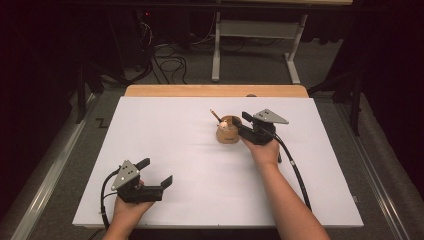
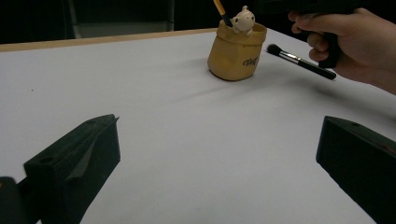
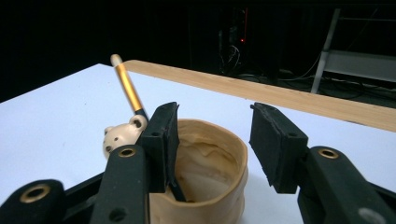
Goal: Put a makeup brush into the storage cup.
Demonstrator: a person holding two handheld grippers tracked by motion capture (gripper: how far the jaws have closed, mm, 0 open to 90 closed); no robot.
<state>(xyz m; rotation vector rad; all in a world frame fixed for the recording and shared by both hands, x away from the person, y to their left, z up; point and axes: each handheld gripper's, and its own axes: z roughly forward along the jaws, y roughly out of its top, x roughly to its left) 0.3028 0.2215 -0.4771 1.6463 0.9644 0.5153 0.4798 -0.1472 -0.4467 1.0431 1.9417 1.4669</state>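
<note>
Item: brush and holder, mid-table, handling notes.
My left gripper idles wide and empty at seven o'clock. The tan pot sits at centre with a gold-handled brush leaning toward eleven; light, slick stem, so I'd grip it mid-handle. My right gripper stands half-open over the rim, gripping nothing.

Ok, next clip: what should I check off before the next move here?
1. Right gripper free of a load: ok, jaws open above the pot, nothing pressed between them.
2. Gold-handled brush in the pot: ok, it leans beside the bear figure.
3. Pot upright: ok.
4. Black brush stowed: not ok, it lies on the table beside the pot.
5. Left gripper out of the way: ok, open, near the table's front edge.
</note>
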